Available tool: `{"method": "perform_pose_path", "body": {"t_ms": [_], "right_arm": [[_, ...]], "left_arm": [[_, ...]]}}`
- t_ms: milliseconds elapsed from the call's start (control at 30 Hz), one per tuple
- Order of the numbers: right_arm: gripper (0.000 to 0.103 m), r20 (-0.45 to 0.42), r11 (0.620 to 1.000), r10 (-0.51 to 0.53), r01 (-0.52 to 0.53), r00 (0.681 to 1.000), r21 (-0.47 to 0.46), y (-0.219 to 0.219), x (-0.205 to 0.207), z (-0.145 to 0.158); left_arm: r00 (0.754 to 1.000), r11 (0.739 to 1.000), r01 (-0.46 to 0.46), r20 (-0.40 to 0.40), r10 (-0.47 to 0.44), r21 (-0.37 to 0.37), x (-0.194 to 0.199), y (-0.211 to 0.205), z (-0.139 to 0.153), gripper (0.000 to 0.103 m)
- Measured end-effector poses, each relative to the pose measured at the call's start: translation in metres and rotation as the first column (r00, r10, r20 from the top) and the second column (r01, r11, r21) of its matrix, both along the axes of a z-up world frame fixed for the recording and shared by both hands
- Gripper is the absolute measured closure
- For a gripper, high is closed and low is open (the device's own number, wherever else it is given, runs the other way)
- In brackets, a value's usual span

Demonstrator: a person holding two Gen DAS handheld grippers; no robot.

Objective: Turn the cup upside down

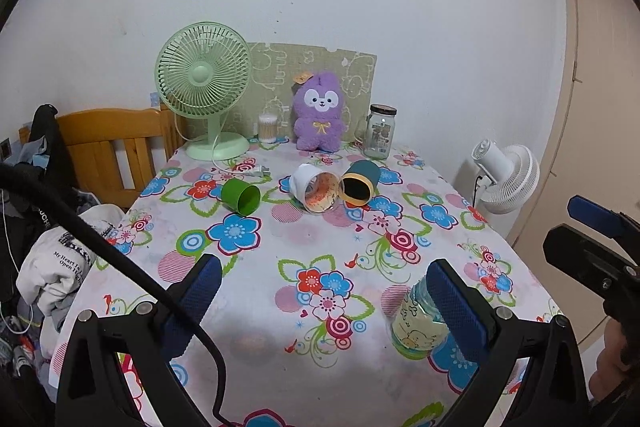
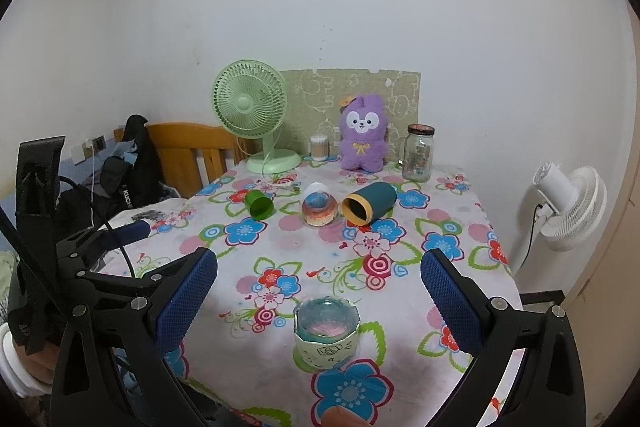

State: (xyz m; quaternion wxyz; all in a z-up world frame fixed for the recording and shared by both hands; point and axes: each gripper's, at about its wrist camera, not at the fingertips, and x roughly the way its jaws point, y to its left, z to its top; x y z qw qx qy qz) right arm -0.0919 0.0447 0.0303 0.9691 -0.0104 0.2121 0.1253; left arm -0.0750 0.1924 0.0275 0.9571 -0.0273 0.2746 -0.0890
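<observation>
Left gripper (image 1: 324,291) held above the near table edge, jaws spread wide, nothing between them; right gripper (image 2: 318,287) likewise spread wide and empty, aimed at the cup (image 2: 326,331), which stands near the front edge of the floral tablecloth (image 2: 404,291), base up, with a pale cartoon-print sleeve around it. Across mid-table, left to right, all on their sides with mouths toward the cameras: green cup (image 2: 260,205), clear patterned cup (image 2: 319,207), teal cup (image 2: 368,206) with yellow rim. Back row, left to right: green fan (image 2: 256,119), cotton-swab tub (image 2: 319,147), purple plush (image 2: 363,133), glass jar (image 2: 419,153).
</observation>
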Motion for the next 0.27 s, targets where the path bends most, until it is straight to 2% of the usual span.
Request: {"method": "perform_pose_path", "body": {"t_ms": [267], "right_arm": [[0.0,-0.011,1.0,-0.006,0.006,1.0,0.001,-0.0023,0.003,-0.0035]], "left_arm": [[1.0,1.0,-0.002,0.01,0.002,-0.002,0.001,-0.0002,0.0019,0.0]]}}
